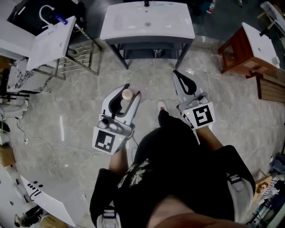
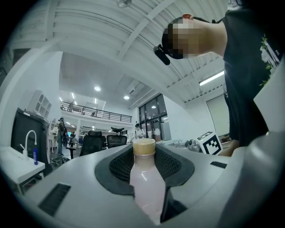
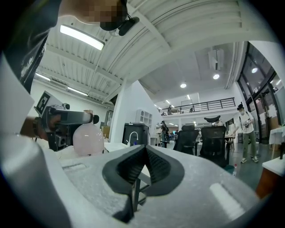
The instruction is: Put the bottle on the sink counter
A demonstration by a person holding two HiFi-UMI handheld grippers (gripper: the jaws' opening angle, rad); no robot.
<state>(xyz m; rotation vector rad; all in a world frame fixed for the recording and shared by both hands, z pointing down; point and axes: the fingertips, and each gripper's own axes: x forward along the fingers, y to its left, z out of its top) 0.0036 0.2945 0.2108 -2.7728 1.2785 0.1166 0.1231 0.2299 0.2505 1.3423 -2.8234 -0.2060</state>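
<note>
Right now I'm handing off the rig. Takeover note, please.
Left gripper: shut on the bottle, which is upright with its cap on.
Right gripper: shut, empty.
Sink counter: straight ahead. Its top looks bare apart from the tap. It is probably not within reach yet.
Done: the bottle is in hand.
Left: walk up, set the bottle on the counter, open the left jaws and back off.
</note>
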